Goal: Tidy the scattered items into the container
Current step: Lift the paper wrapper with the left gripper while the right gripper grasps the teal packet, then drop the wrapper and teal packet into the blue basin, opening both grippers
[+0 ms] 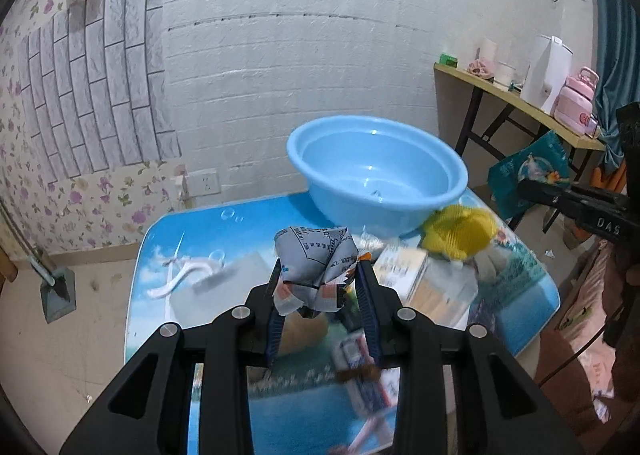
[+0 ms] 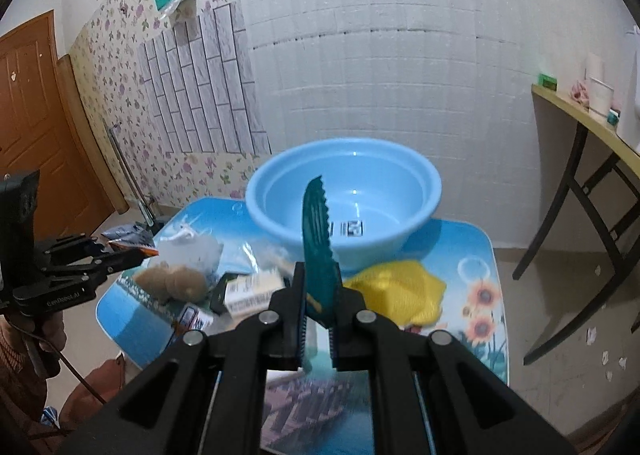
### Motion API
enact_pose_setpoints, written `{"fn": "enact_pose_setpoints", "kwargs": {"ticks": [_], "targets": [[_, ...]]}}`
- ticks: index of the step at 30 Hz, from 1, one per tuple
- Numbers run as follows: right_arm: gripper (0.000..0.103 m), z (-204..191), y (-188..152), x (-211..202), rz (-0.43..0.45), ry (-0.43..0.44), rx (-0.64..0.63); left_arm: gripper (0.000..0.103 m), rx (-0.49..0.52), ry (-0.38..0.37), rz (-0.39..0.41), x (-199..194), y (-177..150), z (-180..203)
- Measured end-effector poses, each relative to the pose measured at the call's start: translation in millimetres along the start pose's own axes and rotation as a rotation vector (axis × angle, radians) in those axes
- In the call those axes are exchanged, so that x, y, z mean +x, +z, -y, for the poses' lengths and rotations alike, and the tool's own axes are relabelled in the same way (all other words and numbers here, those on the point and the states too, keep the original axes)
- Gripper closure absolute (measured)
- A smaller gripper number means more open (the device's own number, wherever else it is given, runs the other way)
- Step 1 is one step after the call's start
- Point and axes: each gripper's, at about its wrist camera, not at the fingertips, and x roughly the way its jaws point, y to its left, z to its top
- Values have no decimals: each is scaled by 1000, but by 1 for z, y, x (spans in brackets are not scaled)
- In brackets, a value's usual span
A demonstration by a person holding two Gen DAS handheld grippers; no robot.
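The left hand-held gripper (image 1: pixel 320 287) was clenched on a crumpled grey wrapper (image 1: pixel 316 267), and the right hand-held gripper (image 2: pixel 319 295) gripped a teal sachet (image 2: pixel 318 251) upright. Both hung above the cluttered table (image 2: pixel 472 255); beyond stood the blue basin (image 2: pixel 344 207).

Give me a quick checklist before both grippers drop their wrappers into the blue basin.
1. Left gripper shut on the crumpled grey wrapper: ok.
2. Right gripper shut on the teal wrapper: ok.
3. Blue basin upright on the table, open side up: ok.
4. Basin has room: ok, only a small label inside.
5. Wrappers over the basin: not ok, both short of the rim.
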Motion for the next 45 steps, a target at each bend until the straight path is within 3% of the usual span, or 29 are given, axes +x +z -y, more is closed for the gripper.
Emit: {"fn": "enact_pose_setpoints", "kwargs": {"ticks": [17,27,31,38,40,42,45], "targets": [[95,31,27,65,-11,34,46,71,103,-78,-7,86,71,55],[93,39,30,96,-45,51,82,68,95,-62,-63,120,73,61],[92,33,28,103,-75,49,66,54,105,-64,-51,116,69,65],[86,30,29,97,-66,37,78,52,92,-58,-43,104,64,61],[86,30,28,92,-60,32,83,44,84,-58,-37,97,61,59],[86,28,25,86,-53,27,90,24,78,-57,-15,86,57,55],[86,24,21,79,-59,20,92,15,76,-47,16,71,50,50]]}}
